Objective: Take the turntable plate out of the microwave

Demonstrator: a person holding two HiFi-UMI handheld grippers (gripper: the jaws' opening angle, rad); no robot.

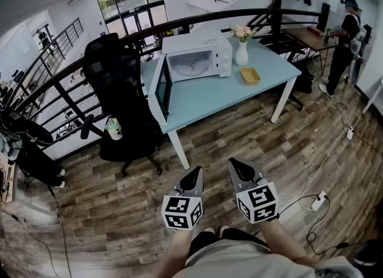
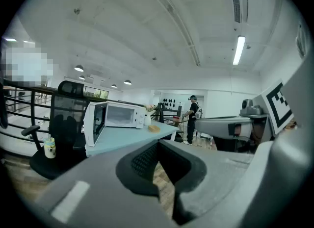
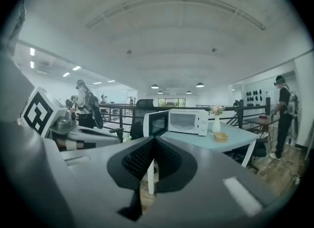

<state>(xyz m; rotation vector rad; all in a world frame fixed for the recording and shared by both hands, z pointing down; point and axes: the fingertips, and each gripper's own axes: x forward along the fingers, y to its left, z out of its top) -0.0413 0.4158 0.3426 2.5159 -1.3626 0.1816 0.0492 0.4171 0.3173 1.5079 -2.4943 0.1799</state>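
A light blue table (image 1: 263, 67) stands on a wooden floor (image 1: 102, 211). On it, a white vase (image 1: 242, 54) of pink flowers (image 1: 242, 31) stands near a shallow yellow tray (image 1: 250, 76). A black office chair (image 1: 116, 91) sits beside the table, with a small bottle (image 1: 114, 128) on its seat. A person (image 1: 344, 40) stands at a far desk (image 1: 305, 34)

1. The microwave (image 1: 192, 43) stands at the back left of the table (image 1: 209, 96), with its door (image 1: 160, 91) swung out to the left.
2. The plate (image 1: 192, 68) lies inside it.
3. A vase (image 1: 242, 54) stands just right of the microwave, with a tray (image 1: 250, 76) before it.
4. A chair (image 1: 116, 85) stands left of the table.
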